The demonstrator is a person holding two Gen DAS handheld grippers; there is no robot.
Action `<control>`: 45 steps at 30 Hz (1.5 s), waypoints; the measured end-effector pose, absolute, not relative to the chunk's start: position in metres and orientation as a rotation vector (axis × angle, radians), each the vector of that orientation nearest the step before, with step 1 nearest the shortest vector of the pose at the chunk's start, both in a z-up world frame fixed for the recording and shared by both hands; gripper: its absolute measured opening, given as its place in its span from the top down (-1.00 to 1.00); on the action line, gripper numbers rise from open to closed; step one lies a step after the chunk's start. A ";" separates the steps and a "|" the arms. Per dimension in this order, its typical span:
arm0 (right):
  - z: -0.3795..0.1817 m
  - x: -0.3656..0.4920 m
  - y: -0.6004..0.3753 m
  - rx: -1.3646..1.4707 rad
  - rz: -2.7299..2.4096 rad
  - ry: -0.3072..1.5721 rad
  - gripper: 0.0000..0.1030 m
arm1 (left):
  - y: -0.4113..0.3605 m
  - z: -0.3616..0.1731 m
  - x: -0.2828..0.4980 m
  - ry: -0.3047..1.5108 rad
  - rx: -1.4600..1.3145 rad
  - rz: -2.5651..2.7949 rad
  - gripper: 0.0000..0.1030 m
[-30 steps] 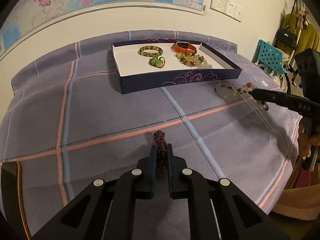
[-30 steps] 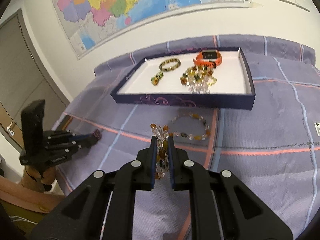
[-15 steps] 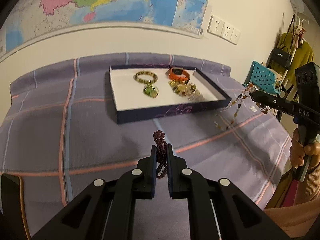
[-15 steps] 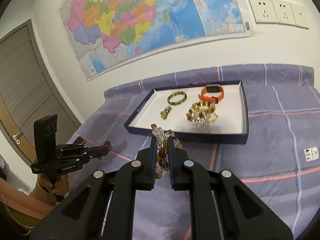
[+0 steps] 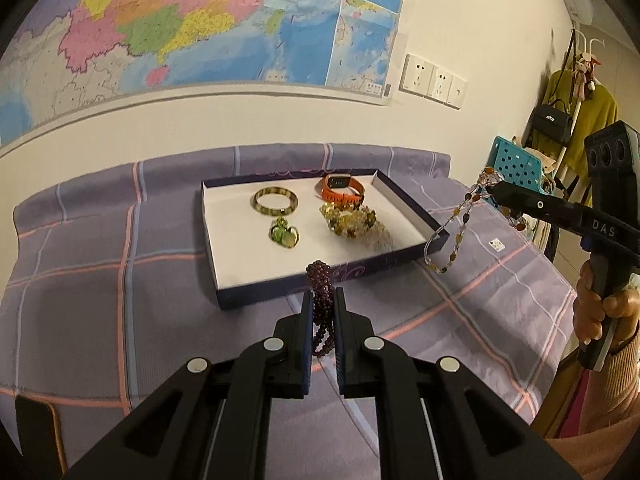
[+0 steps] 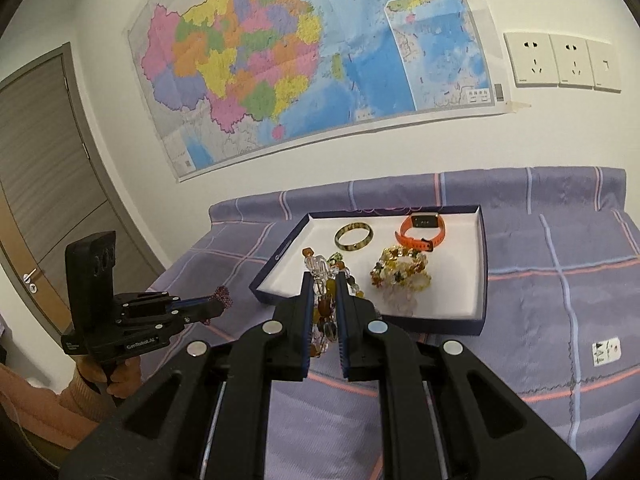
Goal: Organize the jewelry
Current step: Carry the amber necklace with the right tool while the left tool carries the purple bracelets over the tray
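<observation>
— What have you got on the left?

— My left gripper (image 5: pixel 321 304) is pinched tight on a dark purple bead bracelet (image 5: pixel 320 292). It pokes up between the 2 fingers (image 5: pixel 306 320), with loops drooping behind them, clear of the purple plaid cloth (image 5: pixel 100 292) on the table. In the right wrist view the same gripper (image 6: pixel 218 300) sits off to the left, a hand (image 6: pixel 108 376) in a pinkish sleeve around its grip.

— And in the middle?

— The navy tray (image 5: pixel 320 284) with the white floor lies on the cloth, near the wall under the map (image 5: pixel 200 20). Inside, going left to right: a green-and-gold bangle (image 5: pixel 276 201) toward the back with a small green beaded piece (image 5: pixel 284 234) in front of it, then an orange watch (image 5: pixel 340 188) at the back and a heap of yellow and clear bead bracelets (image 5: pixel 352 224) in front of that.

— The right side?

— My right gripper (image 6: pixel 323 292) is clamped on a necklace of amber and clear stones (image 6: pixel 324 308) — the beads bunch between its fingers. From the left wrist view that gripper (image 5: pixel 494 194) is up in the air to the right of the tray, and the strand (image 5: pixel 448 240) hangs from its tip in a loop in front of the tray's right corner; I cannot tell whether the lowest beads touch the cloth. A white tag (image 6: pixel 606 350) lies on the cloth right of the tray.
</observation>
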State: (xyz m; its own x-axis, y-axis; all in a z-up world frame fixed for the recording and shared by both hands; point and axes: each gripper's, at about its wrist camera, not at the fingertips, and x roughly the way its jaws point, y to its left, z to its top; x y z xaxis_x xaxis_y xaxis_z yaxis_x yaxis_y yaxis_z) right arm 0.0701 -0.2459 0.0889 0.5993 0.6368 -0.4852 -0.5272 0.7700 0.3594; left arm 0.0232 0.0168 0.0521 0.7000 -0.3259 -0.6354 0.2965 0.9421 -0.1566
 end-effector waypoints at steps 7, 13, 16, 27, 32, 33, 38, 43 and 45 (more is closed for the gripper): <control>0.092 0.079 -0.248 0.192 0.670 0.630 0.79 | 0.013 0.057 0.033 0.710 -0.029 -0.345 0.85; 0.095 0.087 -0.249 0.192 0.661 0.623 0.79 | 0.008 0.059 0.040 0.712 -0.015 -0.343 0.85; 0.097 0.090 -0.250 0.196 0.658 0.622 0.79 | 0.007 0.061 0.043 0.709 -0.013 -0.339 0.85; 0.103 0.097 -0.246 0.192 0.660 0.610 0.79 | 0.004 0.064 0.051 0.705 -0.004 -0.332 0.85; 0.105 0.100 -0.244 0.192 0.661 0.605 0.79 | 0.003 0.065 0.053 0.704 0.002 -0.329 0.85; 0.105 0.100 -0.244 0.191 0.662 0.606 0.79 | 0.003 0.066 0.054 0.703 0.004 -0.328 0.85; 0.106 0.103 -0.244 0.192 0.662 0.608 0.79 | 0.003 0.067 0.058 0.699 0.006 -0.325 0.85; 0.107 0.108 -0.242 0.192 0.665 0.609 0.79 | 0.002 0.068 0.062 0.697 0.008 -0.326 0.85; 0.107 0.109 -0.241 0.195 0.664 0.609 0.79 | 0.001 0.068 0.064 0.698 0.011 -0.325 0.85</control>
